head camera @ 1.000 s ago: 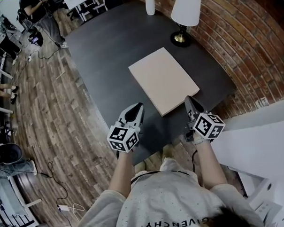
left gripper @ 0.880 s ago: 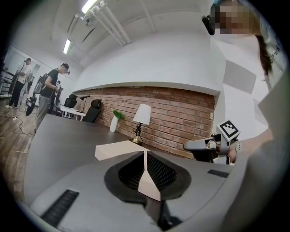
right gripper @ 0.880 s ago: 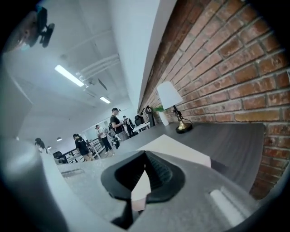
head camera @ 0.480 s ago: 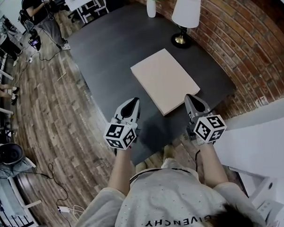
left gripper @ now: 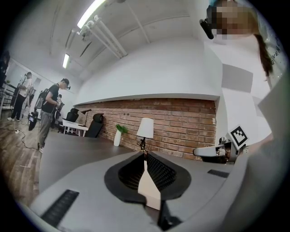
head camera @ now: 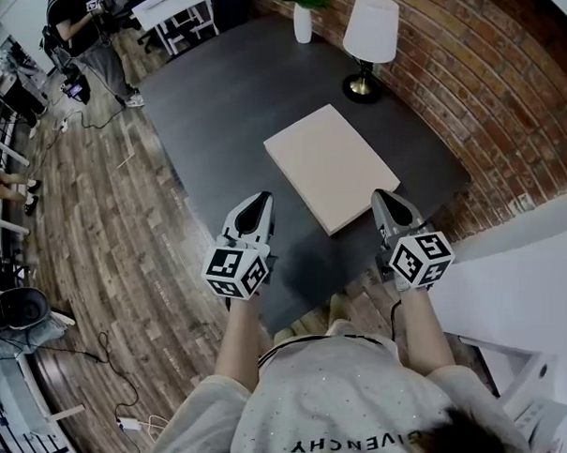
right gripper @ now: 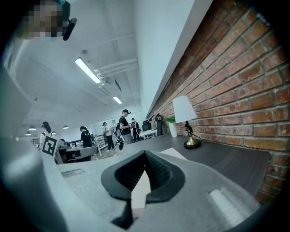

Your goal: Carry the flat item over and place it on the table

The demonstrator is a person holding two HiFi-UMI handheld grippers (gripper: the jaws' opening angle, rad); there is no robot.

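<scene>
The flat item, a pale beige board (head camera: 330,164), lies flat on the dark table (head camera: 222,111), nothing touching it. My left gripper (head camera: 257,201) hovers near the table's front edge, left of the board's near corner, jaws shut and empty. My right gripper (head camera: 380,198) sits just off the board's near right edge, also shut with nothing in it. In the right gripper view the board (right gripper: 170,153) shows beyond the closed jaws. The left gripper view looks across the table, with the right gripper (left gripper: 217,152) off to the side.
A white-shaded lamp (head camera: 369,39) and a potted plant in a white vase (head camera: 302,18) stand at the table's far end by the brick wall (head camera: 503,89). Wood floor (head camera: 107,257) lies left of the table. People stand in the far left background (head camera: 78,33).
The left gripper has drifted slightly left, away from the board. The board stays put on the table and the right gripper has barely moved.
</scene>
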